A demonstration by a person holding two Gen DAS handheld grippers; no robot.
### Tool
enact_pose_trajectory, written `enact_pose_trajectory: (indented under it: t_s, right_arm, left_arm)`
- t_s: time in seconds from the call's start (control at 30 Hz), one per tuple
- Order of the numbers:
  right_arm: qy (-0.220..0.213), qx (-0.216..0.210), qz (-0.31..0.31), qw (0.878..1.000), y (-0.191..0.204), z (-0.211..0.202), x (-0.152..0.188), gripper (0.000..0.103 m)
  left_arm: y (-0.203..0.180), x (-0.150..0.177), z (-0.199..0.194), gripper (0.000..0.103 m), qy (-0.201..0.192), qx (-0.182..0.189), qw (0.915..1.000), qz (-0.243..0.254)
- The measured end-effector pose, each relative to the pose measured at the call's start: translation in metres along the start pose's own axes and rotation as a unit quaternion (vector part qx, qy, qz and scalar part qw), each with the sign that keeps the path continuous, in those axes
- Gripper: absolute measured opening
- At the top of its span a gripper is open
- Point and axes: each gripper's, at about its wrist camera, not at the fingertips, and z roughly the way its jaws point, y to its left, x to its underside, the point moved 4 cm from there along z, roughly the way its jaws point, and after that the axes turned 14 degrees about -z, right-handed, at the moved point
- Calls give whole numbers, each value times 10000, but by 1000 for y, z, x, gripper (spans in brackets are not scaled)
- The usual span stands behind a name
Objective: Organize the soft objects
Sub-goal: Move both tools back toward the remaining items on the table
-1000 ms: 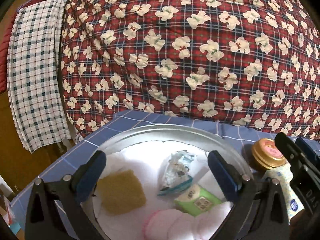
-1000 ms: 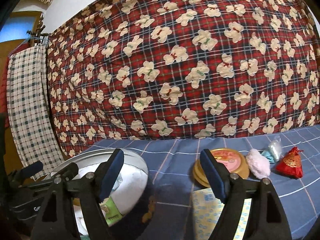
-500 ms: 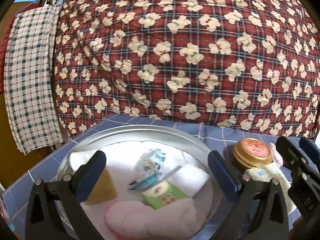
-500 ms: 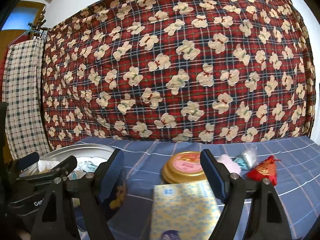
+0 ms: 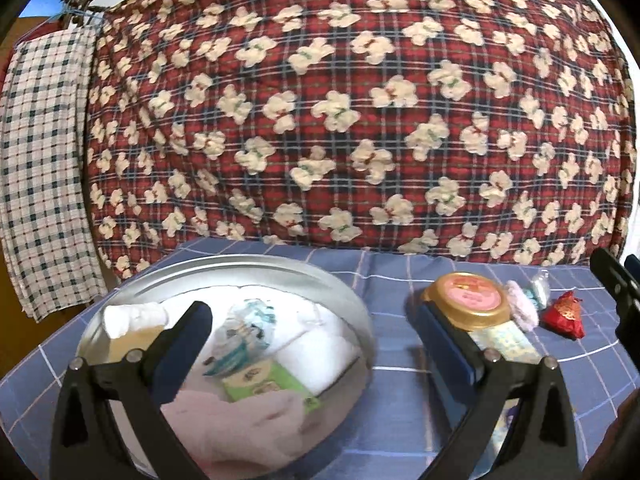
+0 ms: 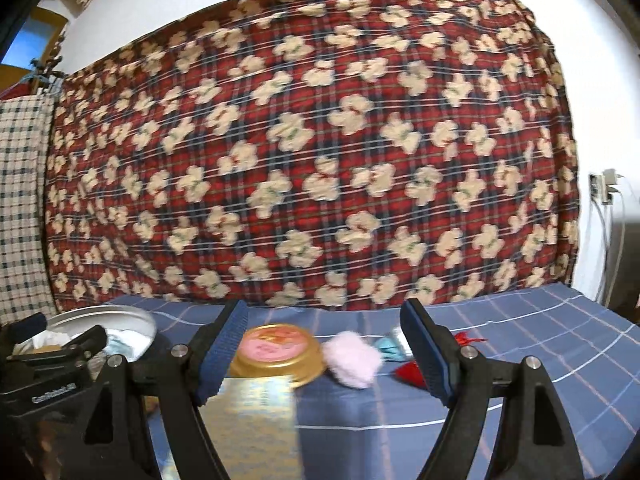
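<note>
1. Right hand-held gripper (image 6: 324, 354) gapes wide, gripping nothing.
2. Pink fluffy puff (image 6: 352, 364) lies between its fingers, just beyond, beside a gold tin (image 6: 278, 354).
3. Left hand-held gripper (image 5: 310, 350), also empty and open, hovers at the metal basin (image 5: 240, 264) of soft items.

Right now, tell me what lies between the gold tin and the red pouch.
The pink puff and a small clear-and-teal packet lie between gold tin and red pouch, per the right wrist view.

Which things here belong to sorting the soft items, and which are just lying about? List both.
Part of the job:
metal basin holding soft items
pink puff
red pouch
yellow tissue pack
right tool, open and empty
left tool, open and empty

Just lying about:
gold-lidded tin
teddy-print quilt
checked cloth
wall socket
</note>
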Motion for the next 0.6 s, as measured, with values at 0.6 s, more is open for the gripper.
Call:
enact_pose_trajectory:
  t_s: [0.6]
  right_arm:
    - [861, 925, 167, 9918, -129, 23, 45, 81]
  left_arm:
    - [-82, 20, -13, 103, 86, 968, 9939, 522]
